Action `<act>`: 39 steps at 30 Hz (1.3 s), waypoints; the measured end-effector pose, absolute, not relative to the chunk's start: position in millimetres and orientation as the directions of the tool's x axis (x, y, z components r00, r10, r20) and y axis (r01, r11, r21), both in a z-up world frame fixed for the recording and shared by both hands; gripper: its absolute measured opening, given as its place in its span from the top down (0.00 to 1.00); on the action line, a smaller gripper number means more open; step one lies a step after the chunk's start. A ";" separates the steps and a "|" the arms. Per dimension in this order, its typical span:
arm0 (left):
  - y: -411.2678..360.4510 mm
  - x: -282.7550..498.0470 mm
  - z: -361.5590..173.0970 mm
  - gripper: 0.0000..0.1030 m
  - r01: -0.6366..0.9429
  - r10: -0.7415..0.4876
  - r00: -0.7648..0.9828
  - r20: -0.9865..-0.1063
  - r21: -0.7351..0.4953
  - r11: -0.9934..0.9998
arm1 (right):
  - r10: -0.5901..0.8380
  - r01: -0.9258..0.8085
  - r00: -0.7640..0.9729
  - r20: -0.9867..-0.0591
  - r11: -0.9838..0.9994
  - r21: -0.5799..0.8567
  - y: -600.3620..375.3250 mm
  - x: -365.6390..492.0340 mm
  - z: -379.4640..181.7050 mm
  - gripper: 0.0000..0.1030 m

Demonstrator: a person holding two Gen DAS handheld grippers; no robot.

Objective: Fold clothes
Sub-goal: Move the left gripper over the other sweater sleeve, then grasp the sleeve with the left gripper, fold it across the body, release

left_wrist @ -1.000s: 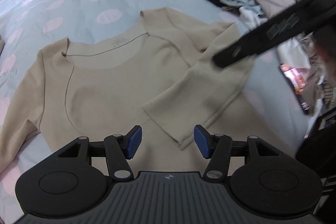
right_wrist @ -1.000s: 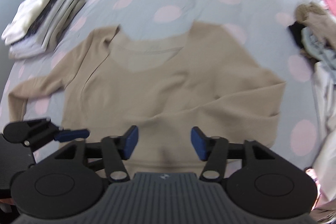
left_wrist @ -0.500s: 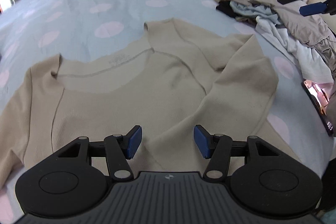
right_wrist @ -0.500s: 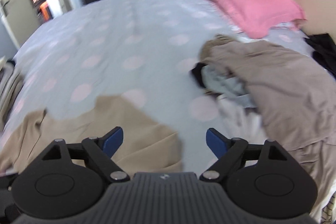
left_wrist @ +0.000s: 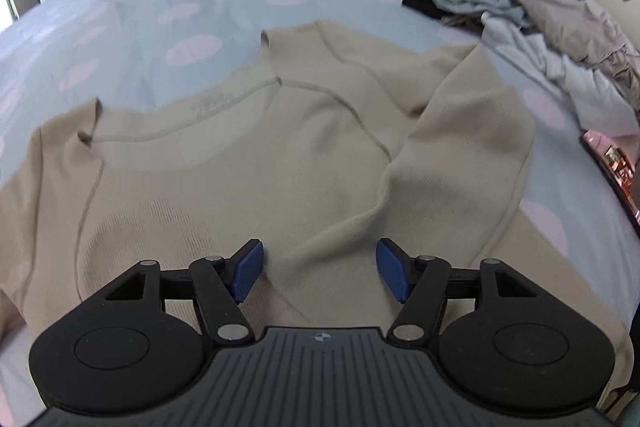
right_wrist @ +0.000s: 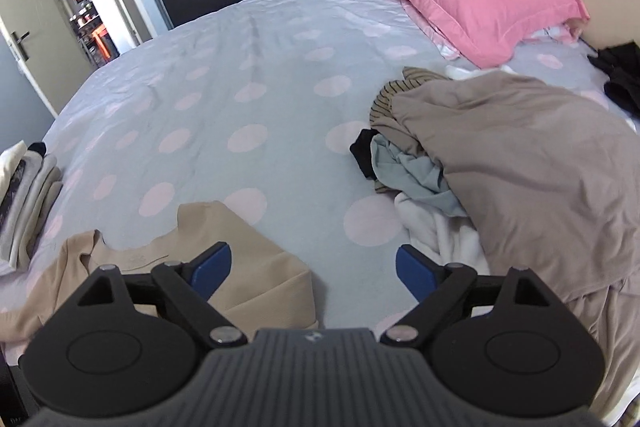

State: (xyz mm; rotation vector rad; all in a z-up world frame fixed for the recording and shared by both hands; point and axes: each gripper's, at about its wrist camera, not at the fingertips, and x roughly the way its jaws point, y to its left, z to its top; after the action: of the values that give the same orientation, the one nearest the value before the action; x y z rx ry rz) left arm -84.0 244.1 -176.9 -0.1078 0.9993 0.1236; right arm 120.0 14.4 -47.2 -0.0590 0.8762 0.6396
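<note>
On the dotted bed (right_wrist: 256,75), the beige top (left_wrist: 248,187) lies flat, neckline away from the left gripper (left_wrist: 320,273), one sleeve (left_wrist: 452,155) folded across its body. Thin, soft knit; looks light, will drape and slide, so pinch a hem or cuff edge. Left jaws spread wide, empty, just over the fabric. Right gripper (right_wrist: 314,267) jaws wide, empty, near the unfolded pile (right_wrist: 500,155).
</note>
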 end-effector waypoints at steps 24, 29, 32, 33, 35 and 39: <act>280.6 -86.8 -37.8 0.96 -0.145 -0.114 0.769 -0.629 -0.345 0.927 | 0.338 -0.614 0.392 -0.855 0.789 0.030 33.5 114.7 -79.9 0.09; 307.2 -92.9 1.0 0.96 -0.171 -0.072 0.846 -0.529 -0.396 0.902 | 0.343 -0.629 0.384 -0.857 0.777 0.029 44.7 108.5 -81.8 0.09; 328.9 -103.1 17.6 0.96 -0.213 -0.018 0.875 -0.483 -0.418 0.883 | 0.352 -0.643 0.376 -0.857 0.765 0.032 53.7 103.3 -82.8 0.09; 336.7 -107.4 20.9 0.96 -0.231 0.001 0.880 -0.475 -0.424 0.876 | 0.351 -0.649 0.377 -0.857 0.760 0.026 57.4 101.3 -83.9 0.09; 352.4 -115.9 26.9 0.96 -0.266 0.041 0.887 -0.460 -0.436 0.860 | 0.348 -0.661 0.380 -0.857 0.751 0.013 64.8 97.4 -86.3 0.10; 380.7 -134.3 22.6 0.96 -0.366 0.130 0.865 -0.485 -0.432 0.824 | 0.344 -0.682 0.384 -0.857 0.731 -0.013 79.6 89.5 -90.9 0.21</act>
State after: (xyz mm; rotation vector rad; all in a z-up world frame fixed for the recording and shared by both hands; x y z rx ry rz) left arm -134.3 380.7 22.6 -0.5421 0.4569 0.2735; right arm 89.5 79.6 -90.9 -0.3969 0.9740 0.6758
